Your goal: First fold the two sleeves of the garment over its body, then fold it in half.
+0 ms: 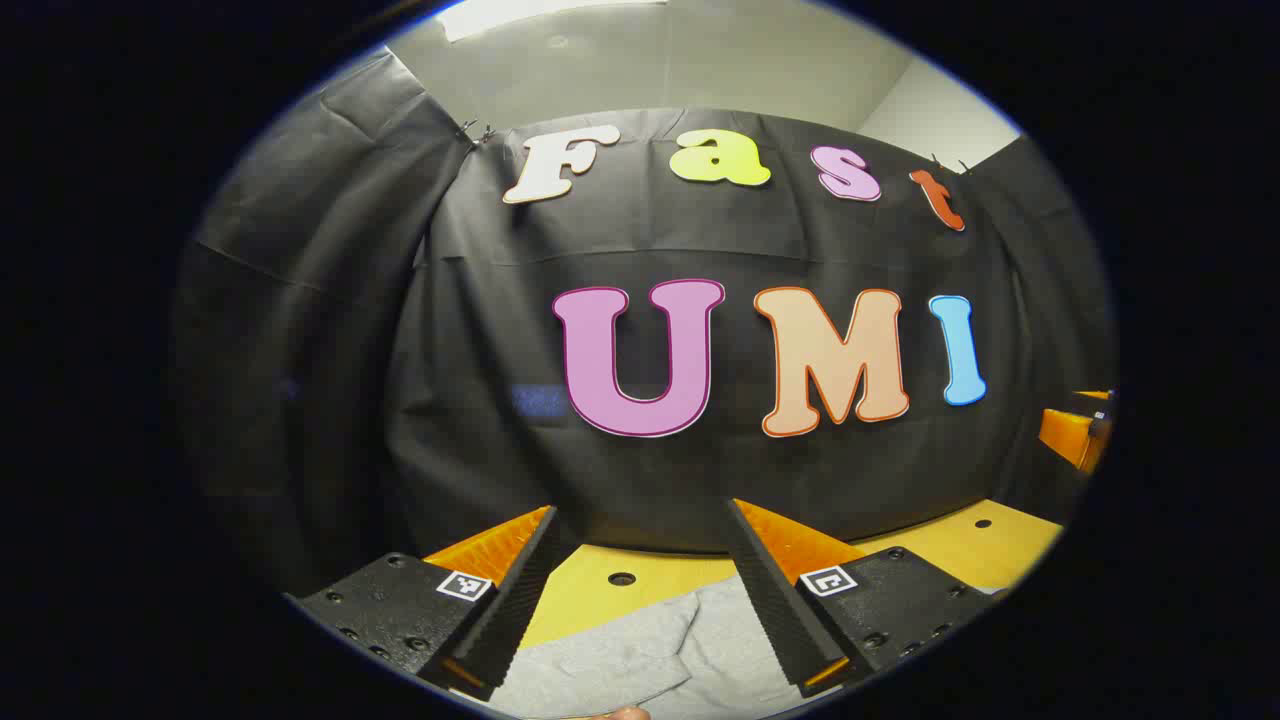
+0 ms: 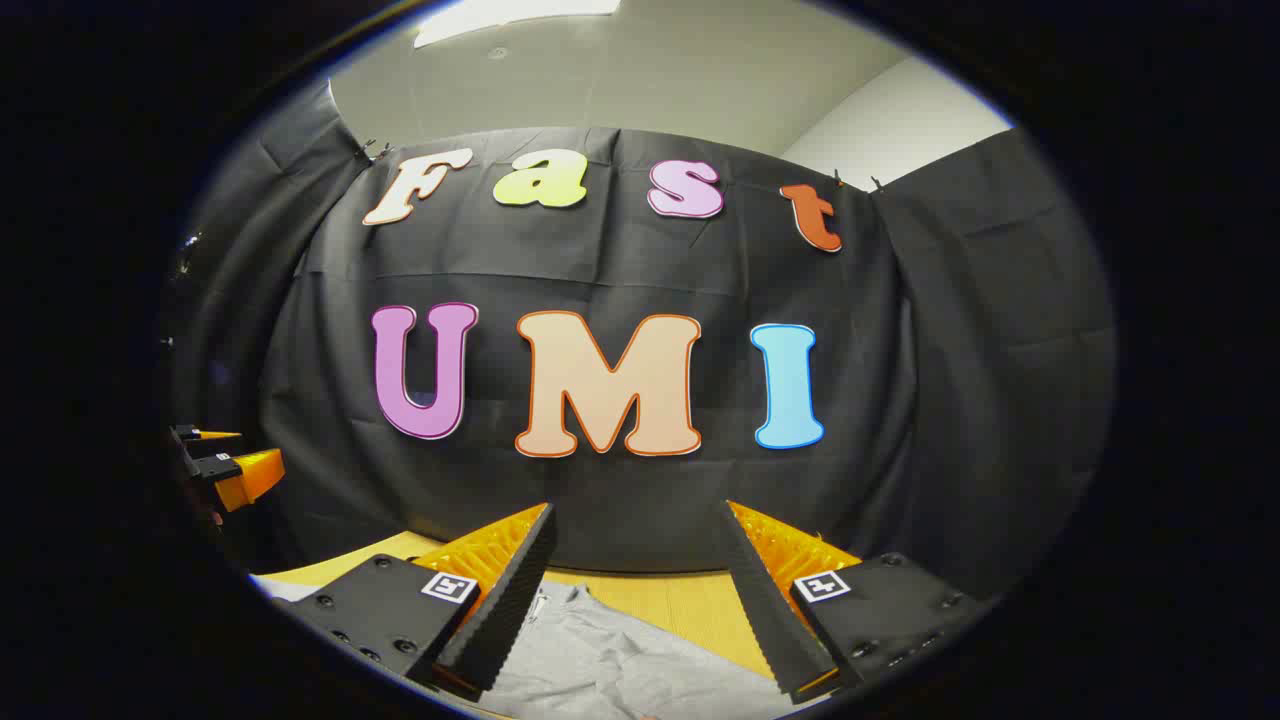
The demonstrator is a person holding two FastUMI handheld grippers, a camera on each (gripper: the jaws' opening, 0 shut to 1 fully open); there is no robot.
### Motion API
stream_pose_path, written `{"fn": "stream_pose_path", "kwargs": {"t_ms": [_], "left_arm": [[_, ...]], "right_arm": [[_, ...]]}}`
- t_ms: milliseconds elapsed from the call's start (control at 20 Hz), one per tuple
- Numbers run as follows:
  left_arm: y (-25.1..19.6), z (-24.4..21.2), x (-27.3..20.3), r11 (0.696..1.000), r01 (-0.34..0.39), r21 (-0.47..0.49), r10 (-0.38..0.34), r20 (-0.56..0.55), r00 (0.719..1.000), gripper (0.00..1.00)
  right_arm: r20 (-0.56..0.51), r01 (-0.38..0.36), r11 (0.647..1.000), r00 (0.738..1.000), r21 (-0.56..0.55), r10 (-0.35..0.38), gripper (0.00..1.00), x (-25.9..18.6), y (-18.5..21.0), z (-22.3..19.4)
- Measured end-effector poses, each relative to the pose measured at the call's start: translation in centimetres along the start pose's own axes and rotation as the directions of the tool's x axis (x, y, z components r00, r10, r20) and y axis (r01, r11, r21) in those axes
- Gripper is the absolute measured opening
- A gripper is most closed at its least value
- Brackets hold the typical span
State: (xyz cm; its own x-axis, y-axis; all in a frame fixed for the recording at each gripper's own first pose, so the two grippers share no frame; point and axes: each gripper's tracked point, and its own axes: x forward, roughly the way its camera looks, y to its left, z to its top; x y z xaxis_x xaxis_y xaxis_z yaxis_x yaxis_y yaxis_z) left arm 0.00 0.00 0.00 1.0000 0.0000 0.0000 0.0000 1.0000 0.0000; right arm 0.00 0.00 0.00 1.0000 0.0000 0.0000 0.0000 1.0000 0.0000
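Nearest you, both sets of tongs stand wide apart and empty. Your left gripper hangs above the soft grey knit garment, which lies flat on the yellow wooden tabletop with round holes. Your right gripper hovers over the same cloth, rumpled in the right gripper view. I judge the sleeve fold not yet begun; you'll next need to drop onto a cuff and pinch it. The garment's heading and long axis can't be told. Beyond the garment hangs the black cloth wall.
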Motion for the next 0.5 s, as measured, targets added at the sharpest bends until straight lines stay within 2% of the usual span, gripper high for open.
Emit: {"fn": "stream_pose_path", "kwargs": {"t_ms": [50, 100, 150, 200, 250, 400, 450, 500], "left_arm": [[0.0, 0.13, 0.08, 1.0, 0.003, 0.0, -0.003, 0.0, 1.0, 0.95], [-0.03, 0.09, 0.01, 1.0, 0.006, 0.002, -0.006, 0.0, 1.0, 1.0], [-0.07, 0.15, -0.05, 1.0, 0.009, 0.004, -0.009, 0.002, 1.0, 0.95], [-0.03, 0.23, -0.07, 1.0, 0.011, 0.004, -0.011, 0.006, 1.0, 1.0], [-0.03, 0.3, -0.09, 1.0, 0.013, 0.001, -0.013, 0.011, 1.0, 0.95], [-0.08, 0.42, -0.07, 1.0, 0.022, -0.002, -0.022, 0.018, 1.0, 0.95], [-0.08, 0.5, -0.01, 1.0, 0.023, -0.001, -0.023, 0.018, 1.0, 1.0], [-0.09, 0.35, 0.02, 1.0, 0.025, -0.001, -0.025, 0.018, 1.0, 0.95]], "right_arm": [[0.001, -0.005, 1.0, 1.0, -0.004, 0.005, 0.99, -0.19, 0.17, 0.07], [0.001, -0.01, 1.0, 1.0, -0.006, 0.01, 0.99, -0.16, 0.4, 0.1], [-0.003, -0.013, 1.0, 1.0, -0.009, 0.013, 1.0, -0.13, 0.5, 0.05], [-0.008, -0.018, 1.0, 1.0, -0.014, 0.018, 0.98, -0.16, 0.69, 0.01], [-0.009, -0.019, 1.0, 1.0, -0.022, 0.019, 0.99, -0.22, 0.74, 0.05], [-0.008, -0.012, 0.999, 1.0, -0.036, 0.012, 1.0, -0.29, 0.56, 0.21], [-0.013, -0.011, 0.999, 1.0, -0.039, 0.011, 1.0, -0.32, 0.59, 0.02], [-0.019, -0.012, 0.999, 1.0, -0.04, 0.011, 1.0, -0.4, 0.57, -0.16]]}}
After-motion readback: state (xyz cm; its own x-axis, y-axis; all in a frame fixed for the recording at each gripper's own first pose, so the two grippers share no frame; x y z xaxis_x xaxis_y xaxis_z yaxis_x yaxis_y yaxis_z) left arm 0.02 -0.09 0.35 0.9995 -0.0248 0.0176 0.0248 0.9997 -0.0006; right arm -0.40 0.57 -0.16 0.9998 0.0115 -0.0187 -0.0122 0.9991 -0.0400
